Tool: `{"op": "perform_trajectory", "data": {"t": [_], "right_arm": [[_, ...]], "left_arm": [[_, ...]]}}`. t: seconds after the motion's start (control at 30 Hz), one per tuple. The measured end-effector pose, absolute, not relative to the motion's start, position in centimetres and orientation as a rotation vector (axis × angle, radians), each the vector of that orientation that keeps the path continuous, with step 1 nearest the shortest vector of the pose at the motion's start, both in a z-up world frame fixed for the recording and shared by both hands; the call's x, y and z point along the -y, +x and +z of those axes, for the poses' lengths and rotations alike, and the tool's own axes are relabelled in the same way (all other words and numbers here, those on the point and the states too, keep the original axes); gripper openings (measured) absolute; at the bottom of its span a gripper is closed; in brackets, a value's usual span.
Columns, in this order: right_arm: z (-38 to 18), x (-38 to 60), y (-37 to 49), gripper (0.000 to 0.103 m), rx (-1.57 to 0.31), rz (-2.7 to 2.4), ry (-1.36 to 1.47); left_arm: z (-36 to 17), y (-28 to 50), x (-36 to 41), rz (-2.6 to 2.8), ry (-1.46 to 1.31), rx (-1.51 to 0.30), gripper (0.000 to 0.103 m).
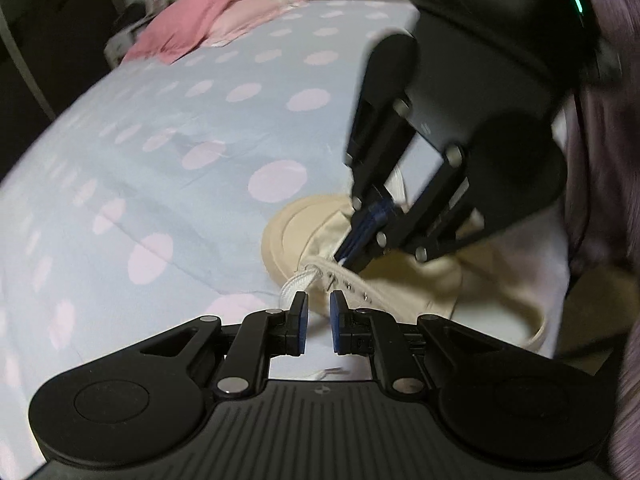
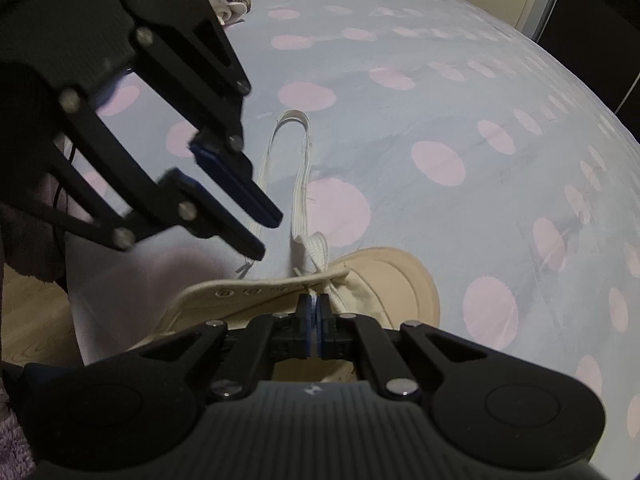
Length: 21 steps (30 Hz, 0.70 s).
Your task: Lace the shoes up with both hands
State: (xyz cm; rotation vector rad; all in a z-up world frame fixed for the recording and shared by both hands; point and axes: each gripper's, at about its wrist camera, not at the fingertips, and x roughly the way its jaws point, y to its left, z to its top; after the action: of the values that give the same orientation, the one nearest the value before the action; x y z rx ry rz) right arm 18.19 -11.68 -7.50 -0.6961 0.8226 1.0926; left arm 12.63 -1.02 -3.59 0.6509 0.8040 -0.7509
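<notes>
The cream shoe [image 2: 360, 280] lies on the dotted bed [image 2: 440, 120], the right claw [image 2: 319, 312] pinching its lace [image 2: 316, 252] at six o'clock; the left claw [image 1: 319, 312] hangs slightly parted, empty, so a tug may drag the unheld shoe.

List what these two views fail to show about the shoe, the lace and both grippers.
- Shoe heel: left wrist view, hidden behind the right gripper; right wrist view, under that gripper's own body.
- What the right gripper pinches: jaws shut, contents hidden.
- Lace near end: right wrist view, passes behind the left gripper.
</notes>
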Motion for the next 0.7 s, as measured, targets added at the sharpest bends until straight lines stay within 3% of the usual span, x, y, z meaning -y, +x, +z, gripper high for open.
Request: {"op": "perform_trajectory", "data": {"t": [0.27, 0.4, 0.53, 0.7], "right_arm": [[-7.0, 12.7, 18.1, 0.003, -0.816, 1.101, -0.677], [-9.8, 5.9, 17.0, 0.003, -0.817, 1.107, -0.68], [-9.9, 5.1, 16.8, 0.003, -0.817, 1.107, -0.679], [-9.2, 6.5, 17.3, 0.003, -0.816, 1.105, -0.676]], "left_arm": [[-6.4, 11.6, 3.2, -0.779, 0.931, -0.691, 0.009], [-7.6, 11.3, 4.2, -0.785, 1.05, -0.648, 0.009], [-8.3, 11.5, 4.8, -0.781, 1.116, -0.641, 0.009], [-8.8, 11.4, 5.2, -0.786, 1.172, -0.634, 0.001]]}}
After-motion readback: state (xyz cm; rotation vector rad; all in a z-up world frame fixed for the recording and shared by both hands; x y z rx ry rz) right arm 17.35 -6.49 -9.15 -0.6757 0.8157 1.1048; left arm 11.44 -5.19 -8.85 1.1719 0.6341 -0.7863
